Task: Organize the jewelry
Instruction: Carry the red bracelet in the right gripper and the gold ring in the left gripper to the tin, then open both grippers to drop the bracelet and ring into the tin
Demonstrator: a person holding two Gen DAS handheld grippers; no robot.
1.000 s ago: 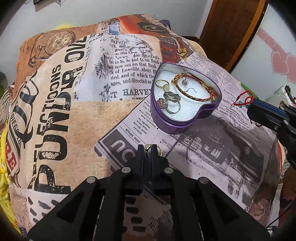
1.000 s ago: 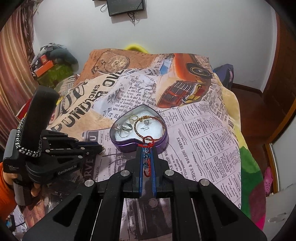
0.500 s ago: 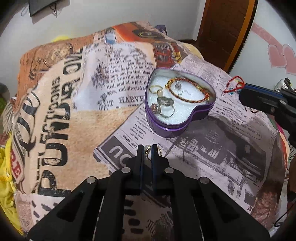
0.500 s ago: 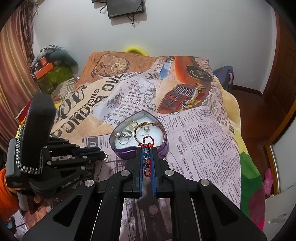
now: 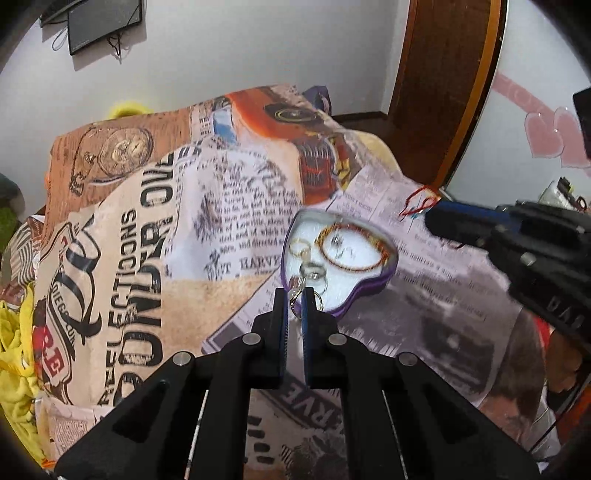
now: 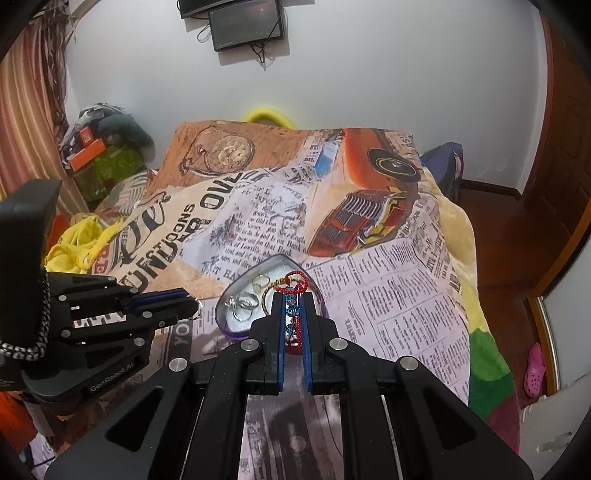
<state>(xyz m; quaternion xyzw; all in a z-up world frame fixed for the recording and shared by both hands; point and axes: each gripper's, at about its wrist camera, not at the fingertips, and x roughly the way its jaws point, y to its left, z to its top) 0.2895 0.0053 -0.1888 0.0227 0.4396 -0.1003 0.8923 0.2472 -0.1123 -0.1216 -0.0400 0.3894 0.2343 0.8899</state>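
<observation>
A purple heart-shaped tin (image 5: 364,290) (image 6: 225,326) sits on the printed bedspread and holds several rings and a gold-and-red bangle (image 5: 351,249). My left gripper (image 5: 294,295) is shut on a small ring (image 5: 295,295) and holds it raised at the tin's near edge. The ring also shows at its tips in the right wrist view (image 6: 197,308). My right gripper (image 6: 293,301) is shut on a red cord bracelet with blue beads (image 6: 293,295), held above the tin's right side. In the left wrist view the bracelet (image 5: 419,201) dangles from the right gripper.
The bed is covered by a newspaper-and-car print spread (image 6: 388,295). Yellow cloth (image 6: 74,243) lies at its left edge. A wooden door (image 5: 443,74) stands at the back right, a wall screen (image 6: 245,24) above the headboard side.
My left gripper has lifted the ring off the spread and carried it up to the tin's edge. My right gripper with the red bracelet has moved closer over the tin.
</observation>
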